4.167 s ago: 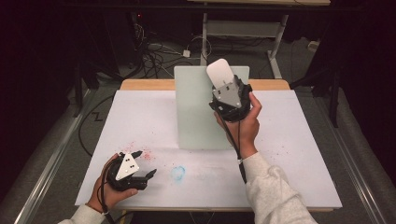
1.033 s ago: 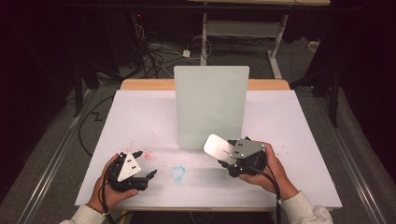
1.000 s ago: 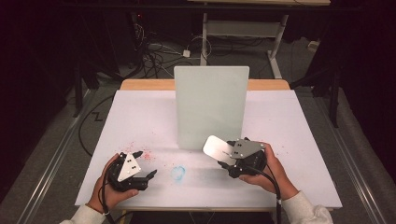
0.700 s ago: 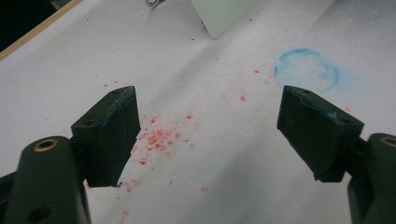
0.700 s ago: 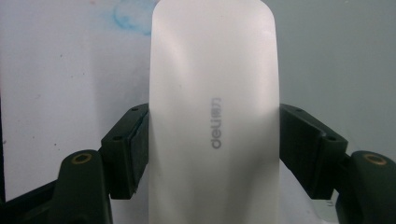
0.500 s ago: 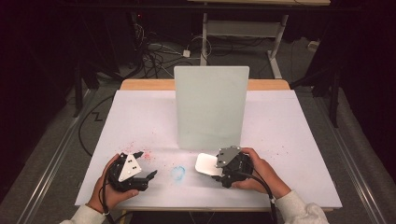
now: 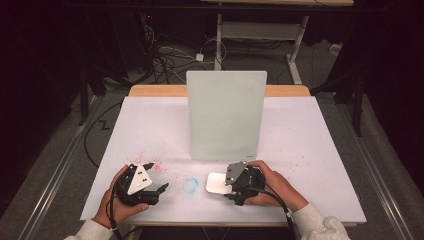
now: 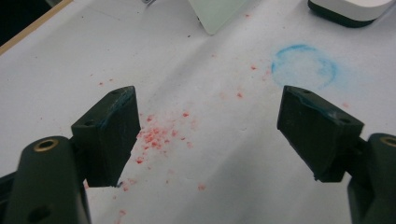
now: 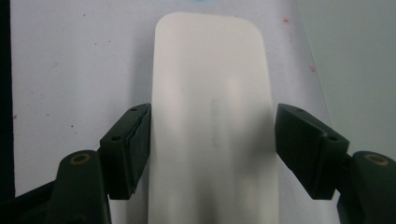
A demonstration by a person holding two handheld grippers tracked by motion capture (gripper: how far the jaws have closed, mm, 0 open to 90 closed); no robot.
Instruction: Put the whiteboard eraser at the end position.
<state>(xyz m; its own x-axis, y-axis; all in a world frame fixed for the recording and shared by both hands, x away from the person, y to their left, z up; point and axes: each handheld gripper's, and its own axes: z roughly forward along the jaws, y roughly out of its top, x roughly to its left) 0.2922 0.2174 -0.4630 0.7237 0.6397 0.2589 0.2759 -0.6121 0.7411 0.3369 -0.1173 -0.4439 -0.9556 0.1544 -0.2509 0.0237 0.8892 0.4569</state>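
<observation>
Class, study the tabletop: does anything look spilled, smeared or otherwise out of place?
Yes. Red specks lie scattered on the white table cover by the left gripper, and a smudged blue ring marks it beside the white eraser.

The tabletop [image 7: 310, 150] is covered in pale lilac-white, with a light wooden edge showing behind the board [image 7: 226, 115]. The board is a pale, milky green, plain all over. In front of the board lies a white eraser [image 7: 217, 183], smooth and unpatterned, with a dark underside in the left gripper view. Just left of the eraser is a smudged blue ring [image 7: 190, 185]; further left of it, a scatter of red specks [image 7: 150, 162]. The left gripper [image 7: 155, 180] and right gripper [image 7: 227, 189] are black, each topped by a grey plate.
</observation>
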